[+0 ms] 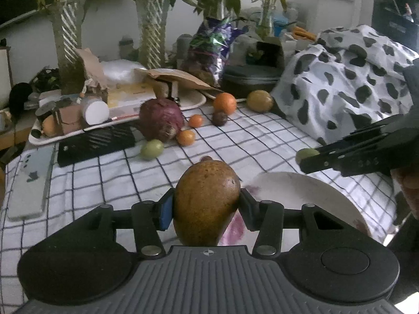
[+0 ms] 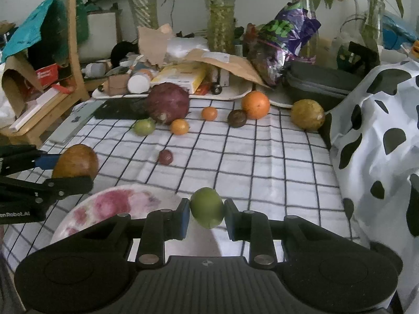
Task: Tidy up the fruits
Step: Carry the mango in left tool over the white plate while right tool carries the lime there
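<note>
Mango [image 1: 207,204], brown, speckled, clamped in left gripper [image 1: 207,206] beside stained round plate [image 1: 301,191]. Right gripper [image 2: 207,216] pinches smooth green lime [image 2: 207,207] above plate rim.

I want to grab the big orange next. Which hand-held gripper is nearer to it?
Right, though only slightly. The right hand-held gripper, shut on a green fruit, faces the big orange almost straight ahead. The left hand-held gripper, holding the mango, sits further left.
</note>
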The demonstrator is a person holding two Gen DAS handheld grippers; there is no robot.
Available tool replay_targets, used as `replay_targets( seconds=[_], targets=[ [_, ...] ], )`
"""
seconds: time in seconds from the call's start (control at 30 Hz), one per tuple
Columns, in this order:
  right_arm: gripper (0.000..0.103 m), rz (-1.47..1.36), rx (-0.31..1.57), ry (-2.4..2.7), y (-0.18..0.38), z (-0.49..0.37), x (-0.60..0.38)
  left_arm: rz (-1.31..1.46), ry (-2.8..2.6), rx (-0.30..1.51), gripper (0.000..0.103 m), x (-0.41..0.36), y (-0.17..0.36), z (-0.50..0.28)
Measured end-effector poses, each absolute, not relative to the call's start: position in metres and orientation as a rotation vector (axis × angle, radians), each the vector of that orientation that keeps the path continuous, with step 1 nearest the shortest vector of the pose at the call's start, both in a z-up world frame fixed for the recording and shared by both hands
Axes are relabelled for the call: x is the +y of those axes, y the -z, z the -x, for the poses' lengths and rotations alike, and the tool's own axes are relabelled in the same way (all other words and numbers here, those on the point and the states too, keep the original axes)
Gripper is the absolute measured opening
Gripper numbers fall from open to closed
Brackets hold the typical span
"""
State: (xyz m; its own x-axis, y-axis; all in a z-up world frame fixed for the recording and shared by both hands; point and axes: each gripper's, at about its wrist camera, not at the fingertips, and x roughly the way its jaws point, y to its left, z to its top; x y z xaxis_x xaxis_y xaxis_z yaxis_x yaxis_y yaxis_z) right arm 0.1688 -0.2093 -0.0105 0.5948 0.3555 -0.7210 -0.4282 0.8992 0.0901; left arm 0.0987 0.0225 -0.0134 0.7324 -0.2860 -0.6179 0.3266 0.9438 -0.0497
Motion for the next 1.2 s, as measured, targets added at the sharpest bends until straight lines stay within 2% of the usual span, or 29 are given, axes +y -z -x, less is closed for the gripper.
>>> replay_targets(
  seconds=[0.37,0.97,1.07,1.13,1.2],
  targets=[
    [0.029,0.133,0.867,-0.499,0.020,-0.137,-0.203,-0.119,0.374,0.688,0.048,-0.005,0.020,-0.080],
    [0.030,0.152,0.915,-0.535,0.032,-0.146,-0.198,-0.129,0.427,0.821,0.049,-0.018,0.044,-0.096],
    [0.034,0.160,0.915,-0.536,0.032,-0.145,-0.197,-0.178,0.421,0.816,0.049,-0.024,0.045,-0.093],
    [0.043,0.160,0.911,-0.536,0.031,-0.145,-0.198,-0.206,0.419,0.814,0.050,-0.027,0.046,-0.093],
    [0.047,0.163,0.905,-0.534,0.030,-0.144,-0.198,-0.237,0.418,0.815,0.050,-0.031,0.046,-0.092]
  ],
)
